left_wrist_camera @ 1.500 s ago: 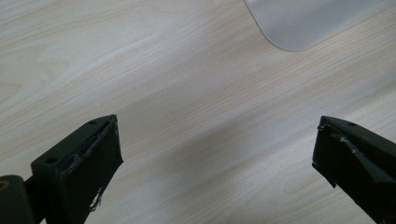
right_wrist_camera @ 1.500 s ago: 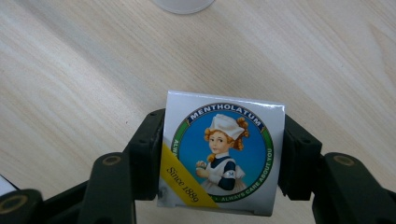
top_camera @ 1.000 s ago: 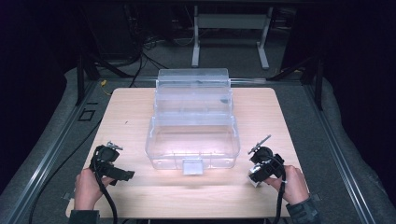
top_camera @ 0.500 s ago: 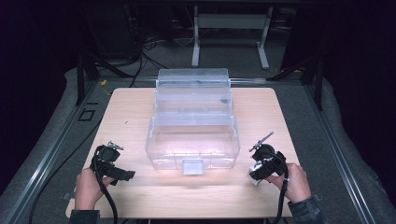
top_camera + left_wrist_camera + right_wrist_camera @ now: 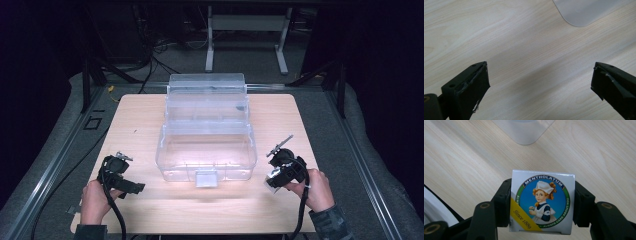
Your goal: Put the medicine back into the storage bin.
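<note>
mentholatum box [image 5: 542, 201] is gripped by right gripper [image 5: 276, 176], unmoved beside clear storage bin [image 5: 207, 145]; left gripper [image 5: 539, 85] is held open, empty.

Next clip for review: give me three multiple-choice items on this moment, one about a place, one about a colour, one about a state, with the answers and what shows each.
1. Where does the clear bin stand on the table?
A. in the middle, between the two hands
B. at the left edge
C. by the right hand, at the near edge

2. What colour is the corner band reading "Since 1889" on the small box?
A. red
B. yellow
C. black

3. How does the right hand-held gripper stand?
A. open over bare wood
B. shut with nothing between its jaws
C. shut on the small box

Answers: 1 A, the high view shows it centred with a hand at each side. 2 B, the right gripper view shows a yellow band. 3 C, both jaws press the box's sides.
</note>
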Demonstrator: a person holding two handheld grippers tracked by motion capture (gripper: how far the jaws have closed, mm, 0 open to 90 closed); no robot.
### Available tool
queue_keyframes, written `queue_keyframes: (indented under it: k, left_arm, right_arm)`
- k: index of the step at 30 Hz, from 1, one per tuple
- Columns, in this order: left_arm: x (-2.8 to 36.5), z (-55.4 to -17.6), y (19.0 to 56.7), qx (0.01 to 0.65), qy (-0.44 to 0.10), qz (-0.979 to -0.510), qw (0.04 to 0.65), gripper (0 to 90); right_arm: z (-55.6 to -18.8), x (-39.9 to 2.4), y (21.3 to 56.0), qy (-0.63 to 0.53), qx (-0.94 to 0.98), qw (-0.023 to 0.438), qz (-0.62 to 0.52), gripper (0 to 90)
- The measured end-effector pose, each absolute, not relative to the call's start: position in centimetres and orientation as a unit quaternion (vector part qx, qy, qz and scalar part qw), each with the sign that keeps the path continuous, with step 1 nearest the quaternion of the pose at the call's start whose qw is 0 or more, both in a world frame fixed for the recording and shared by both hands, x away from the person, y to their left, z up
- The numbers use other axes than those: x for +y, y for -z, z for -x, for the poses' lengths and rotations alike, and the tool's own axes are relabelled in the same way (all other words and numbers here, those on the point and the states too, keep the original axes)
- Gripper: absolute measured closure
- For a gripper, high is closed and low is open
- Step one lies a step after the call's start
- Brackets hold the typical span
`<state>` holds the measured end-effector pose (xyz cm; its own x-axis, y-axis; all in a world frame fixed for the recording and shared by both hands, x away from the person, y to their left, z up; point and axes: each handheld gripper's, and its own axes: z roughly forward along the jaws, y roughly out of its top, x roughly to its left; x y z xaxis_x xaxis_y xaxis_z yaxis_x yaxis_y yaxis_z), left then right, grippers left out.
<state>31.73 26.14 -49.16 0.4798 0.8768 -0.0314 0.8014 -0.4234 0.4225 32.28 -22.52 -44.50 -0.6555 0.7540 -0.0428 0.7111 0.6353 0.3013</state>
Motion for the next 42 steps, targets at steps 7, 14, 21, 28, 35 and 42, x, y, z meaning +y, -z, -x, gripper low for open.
queue_keyframes:
  k: [7, 14, 21, 28, 35, 42]
  left_arm:
    - [26.0, -31.7, 49.2, 0.501, -0.096, -0.838, 0.195, 1.4]
    - [26.0, -31.8, 49.2, 0.499, -0.095, -0.839, 0.193, 1.4]
    - [25.9, -31.8, 49.3, 0.497, -0.095, -0.841, 0.192, 1.4]
    - [25.9, -31.8, 49.3, 0.497, -0.094, -0.841, 0.192, 1.4]
    - [25.8, -31.8, 49.4, 0.498, -0.094, -0.841, 0.192, 1.4]
    - [25.8, -31.8, 49.4, 0.497, -0.092, -0.841, 0.191, 1.4]
  right_arm:
    - [-32.6, -22.5, 43.8, -0.132, 0.901, 0.085, -0.404, 44.7]
    - [-32.8, -22.5, 43.0, -0.129, 0.901, 0.093, -0.404, 44.7]
    - [-33.1, -22.6, 42.3, -0.132, 0.901, 0.097, -0.402, 44.8]
    - [-33.4, -22.7, 41.5, -0.129, 0.901, 0.092, -0.404, 44.8]
    - [-33.9, -22.6, 40.9, -0.127, 0.901, 0.106, -0.401, 44.9]
    - [-34.5, -22.4, 40.5, -0.127, 0.900, 0.108, -0.403, 45.0]
